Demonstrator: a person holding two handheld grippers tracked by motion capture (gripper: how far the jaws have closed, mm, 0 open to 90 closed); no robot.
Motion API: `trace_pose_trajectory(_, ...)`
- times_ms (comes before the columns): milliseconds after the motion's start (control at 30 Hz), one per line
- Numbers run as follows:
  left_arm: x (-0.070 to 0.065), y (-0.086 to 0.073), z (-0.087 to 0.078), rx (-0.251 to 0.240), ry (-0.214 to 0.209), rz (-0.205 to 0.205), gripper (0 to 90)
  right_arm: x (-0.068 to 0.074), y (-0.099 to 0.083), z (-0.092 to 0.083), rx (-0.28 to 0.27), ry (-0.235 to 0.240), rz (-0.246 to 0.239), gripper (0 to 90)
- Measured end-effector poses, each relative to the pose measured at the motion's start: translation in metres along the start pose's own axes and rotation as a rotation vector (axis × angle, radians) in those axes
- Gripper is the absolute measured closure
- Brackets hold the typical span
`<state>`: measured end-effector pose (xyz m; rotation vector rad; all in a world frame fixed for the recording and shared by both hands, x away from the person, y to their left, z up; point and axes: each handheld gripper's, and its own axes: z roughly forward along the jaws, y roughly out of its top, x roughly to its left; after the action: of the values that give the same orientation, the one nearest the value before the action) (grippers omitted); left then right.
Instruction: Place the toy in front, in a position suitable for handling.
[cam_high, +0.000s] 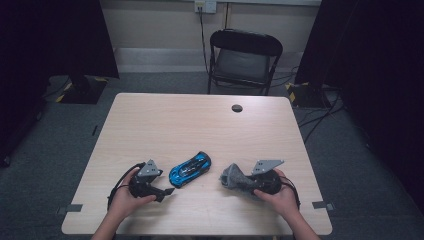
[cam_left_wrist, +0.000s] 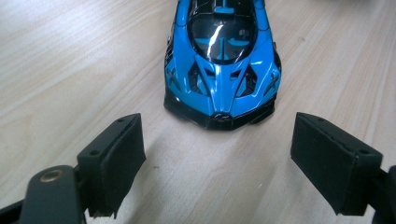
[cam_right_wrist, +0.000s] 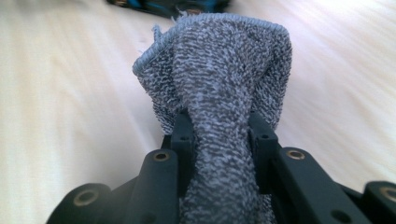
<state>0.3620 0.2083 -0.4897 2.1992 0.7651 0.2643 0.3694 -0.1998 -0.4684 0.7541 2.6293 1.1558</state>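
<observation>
From above, the small glossy blue toy sports car (cam_high: 190, 169) lies slantwise on the pale wooden table (cam_high: 200, 125) between both hands, just beside the left gripper (cam_high: 162, 192). Along the left gripper's jaws, spread wide and empty, the car's nose points straight back at them. The right gripper (cam_right_wrist: 223, 123) pinches a grey terry cloth (cam_right_wrist: 219, 70), the car beyond it.

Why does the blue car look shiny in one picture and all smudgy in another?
In the left gripper view the blue car is sharp, with a white glare streak on its dark windscreen; in the right gripper view it is a blurred strip behind the grey cloth; the high view is dim, with black corners.
</observation>
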Motion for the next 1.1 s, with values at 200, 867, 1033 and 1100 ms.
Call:
trace_pose_trajectory(200, 0.004, -0.003, 0.002, 0.015, 0.017, 0.020, 17.3, -0.015, -0.008, -0.001, 0.039, -0.105, 0.021, 67.7)
trace_pose_trajectory(867, 0.006, -0.012, 0.002, -0.003, 0.017, 0.043, 14.8, -0.016, -0.014, 0.010, 0.057, -0.192, 0.037, 46.4)
trace_pose_trajectory(1033, 0.005, -0.011, 0.003, 0.002, 0.020, 0.042, 14.3, -0.019, -0.012, 0.005, 0.076, -0.208, 0.068, 70.3)
trace_pose_trajectory(1100, 0.005, -0.011, 0.003, 0.005, 0.021, 0.040, 14.3, -0.020, -0.010, 0.003, 0.065, -0.217, 0.075, 72.5)
